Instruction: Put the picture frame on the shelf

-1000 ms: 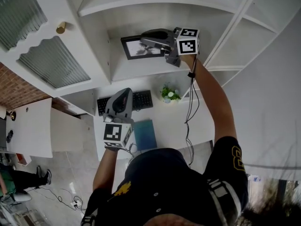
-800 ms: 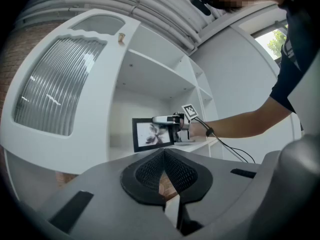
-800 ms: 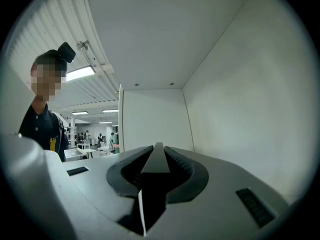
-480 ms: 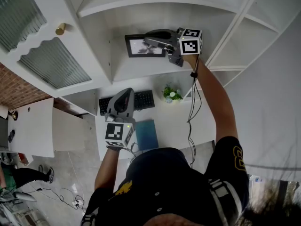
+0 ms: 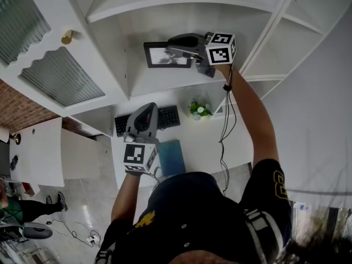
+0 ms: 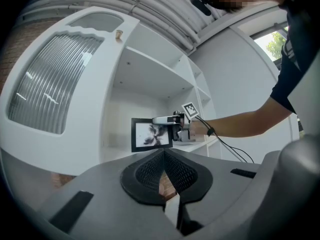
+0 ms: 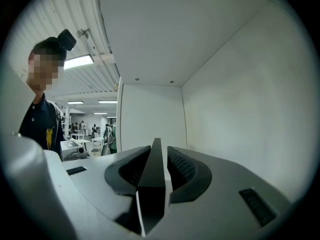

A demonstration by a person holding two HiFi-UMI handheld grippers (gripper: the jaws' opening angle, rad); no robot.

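Observation:
A black picture frame (image 5: 161, 55) with a dark floral print stands upright on the white shelf (image 5: 165, 82) of the wall unit. My right gripper (image 5: 172, 48) reaches in from the right at the frame's top right corner. In the right gripper view the frame's thin edge (image 7: 152, 170) sits between the jaws, which are opening; a narrow gap shows beside the right pad (image 7: 181, 170). The left gripper view shows the frame (image 6: 150, 134) with the right gripper (image 6: 168, 120) on it. My left gripper (image 5: 146, 110) hangs low over the desk, shut and holding nothing.
Below the shelf a desk carries a black keyboard (image 5: 165, 117), a small potted plant (image 5: 199, 110) and a blue book (image 5: 169, 157). A ribbed-glass cabinet door (image 5: 60, 76) with a brass knob (image 5: 67, 36) stands open at the left. More shelf compartments (image 5: 286, 43) lie to the right.
The frame has gone from slightly tilted to level on the shelf, with the right gripper still at its corner. The left gripper has stayed put.

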